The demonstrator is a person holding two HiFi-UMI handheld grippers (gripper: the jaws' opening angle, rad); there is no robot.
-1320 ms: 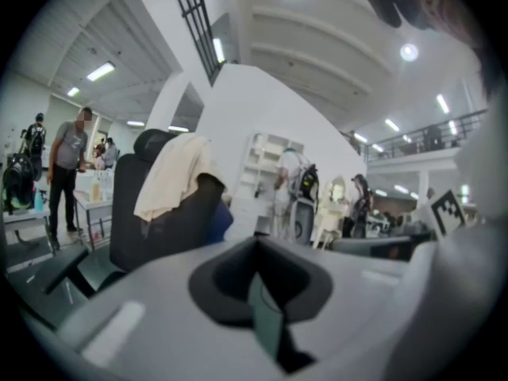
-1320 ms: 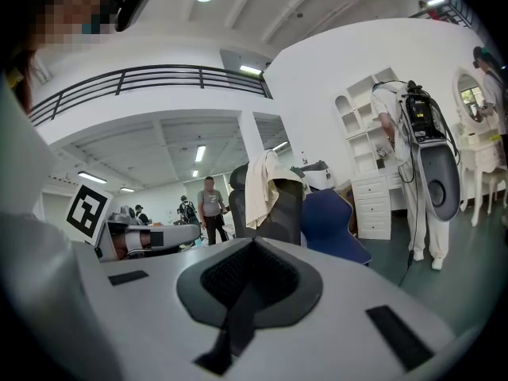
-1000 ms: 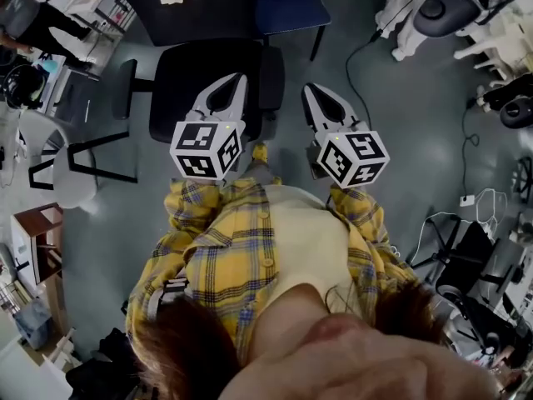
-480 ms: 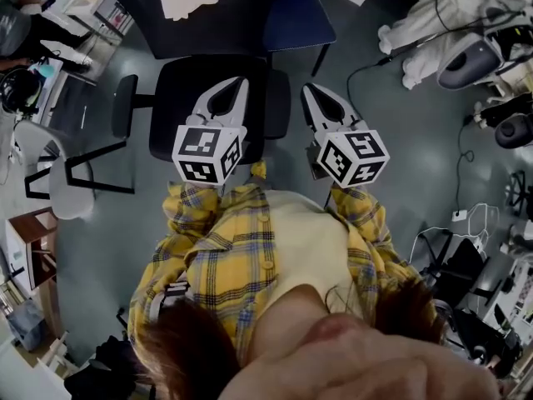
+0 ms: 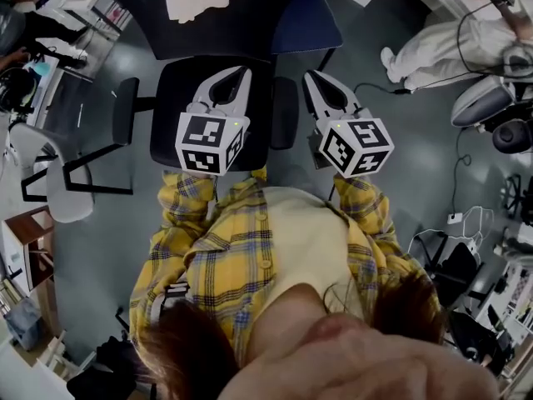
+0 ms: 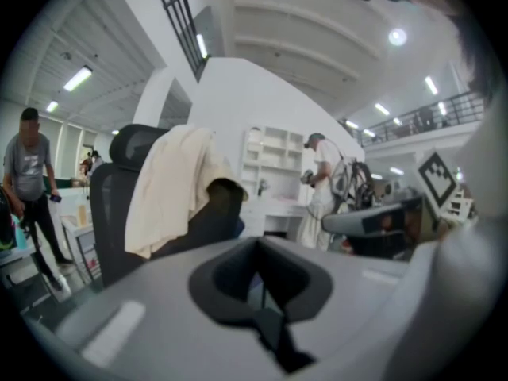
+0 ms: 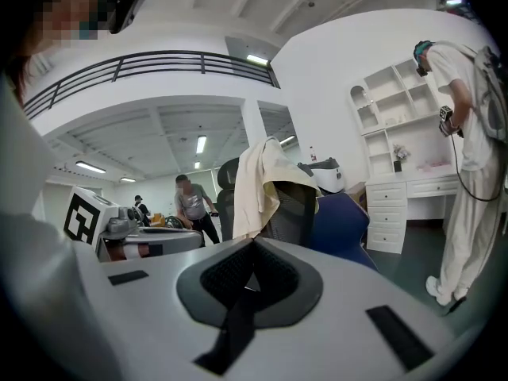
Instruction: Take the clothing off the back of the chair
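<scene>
In a bright workroom with white shelves [image 6: 274,165] at the far wall, a cream garment [image 6: 171,193] is draped over the top of a black chair [image 6: 105,213] back, its length running downward, well apart from both claws. The left claw [image 5: 236,75] and right claw [image 5: 310,77] are each clenched on nothing and point toward it. From above the garment lies far and slightly left, so the left claw looks nearer.

A cream garment [image 6: 171,189] hangs draped over the back of an upright black office chair [image 6: 109,221], on the far side.
</scene>
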